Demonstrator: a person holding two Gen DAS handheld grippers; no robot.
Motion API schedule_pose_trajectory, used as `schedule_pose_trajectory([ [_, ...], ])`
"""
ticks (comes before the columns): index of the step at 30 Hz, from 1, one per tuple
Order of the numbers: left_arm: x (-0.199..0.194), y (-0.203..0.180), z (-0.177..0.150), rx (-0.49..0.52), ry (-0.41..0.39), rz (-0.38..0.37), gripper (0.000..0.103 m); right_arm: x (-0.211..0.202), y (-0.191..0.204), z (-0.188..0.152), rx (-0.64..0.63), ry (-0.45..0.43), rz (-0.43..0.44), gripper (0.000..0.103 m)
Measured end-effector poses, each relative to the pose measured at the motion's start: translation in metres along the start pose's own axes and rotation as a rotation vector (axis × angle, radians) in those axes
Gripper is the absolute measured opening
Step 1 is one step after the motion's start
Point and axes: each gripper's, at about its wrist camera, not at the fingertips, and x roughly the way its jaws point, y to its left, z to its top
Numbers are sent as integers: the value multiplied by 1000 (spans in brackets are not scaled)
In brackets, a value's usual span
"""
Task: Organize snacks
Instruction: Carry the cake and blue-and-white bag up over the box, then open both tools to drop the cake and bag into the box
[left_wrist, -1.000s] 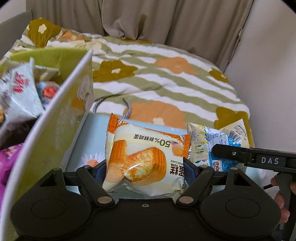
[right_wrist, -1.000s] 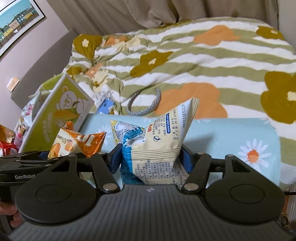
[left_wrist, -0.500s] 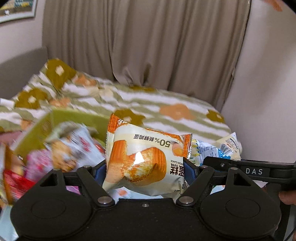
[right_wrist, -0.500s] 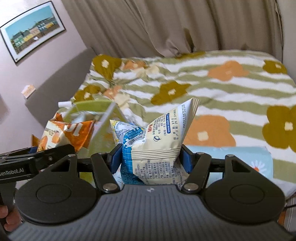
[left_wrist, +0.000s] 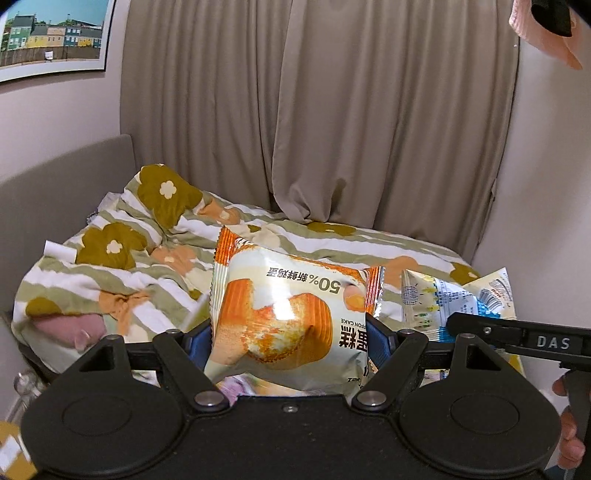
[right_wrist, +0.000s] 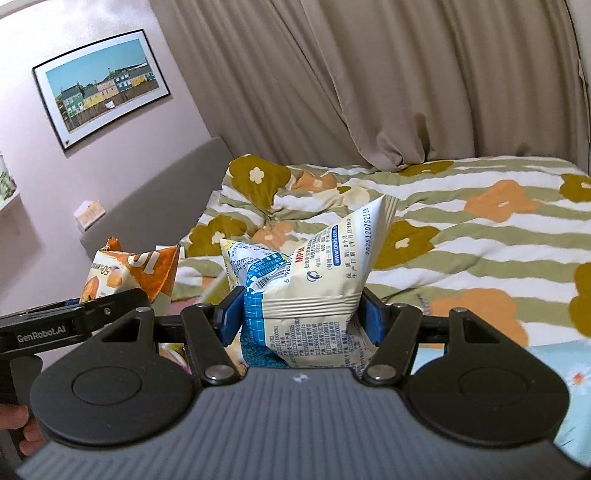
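Beige pleated fabric curtains (left_wrist: 332, 110) fill the back of both views, hanging beside a pale pink wall (right_wrist: 110, 177) that carries a black-framed print of coloured houses (right_wrist: 101, 88). Below them lies a bed under a rumpled quilt striped in green and white with olive and orange flowers (right_wrist: 461, 229), with a grey upholstered headboard (left_wrist: 66, 184) at its far left end. In the lower right corner of the right wrist view a light blue cloth printed with a daisy (right_wrist: 569, 369) lies on the quilt. My left black two-finger gripper (left_wrist: 290, 339) is clamped on a puffy cream and orange plastic packet showing a chiffon cake (left_wrist: 291, 317), its blue pads pressing both sides of the packet, which is held up clear of the quilt and upside down to the camera. My right black two-finger gripper (right_wrist: 301, 317) is clamped on a crumpled white and blue plastic snack bag with small printed text (right_wrist: 314, 280), squeezed at its waist between the blue pads and raised above the bed, its sealed top corner pointing up to the right. The two grippers are side by side, each showing at the edge of the other's view. My fingers (left_wrist: 569, 439) wrap the right handle.
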Motion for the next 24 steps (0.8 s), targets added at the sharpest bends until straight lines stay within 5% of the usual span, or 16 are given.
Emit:
schedule_pose_trajectory([
  [11,78,81,13,5,145,-154,83,53,60,-12,87,21,-150,79],
  [14,98,91,11,-17,184,-199,96,59,65,-21,123,33,-198,79],
  [24,72,111,-2,-5,159,-209,103,64,78,-35,139,72,-244,80],
])
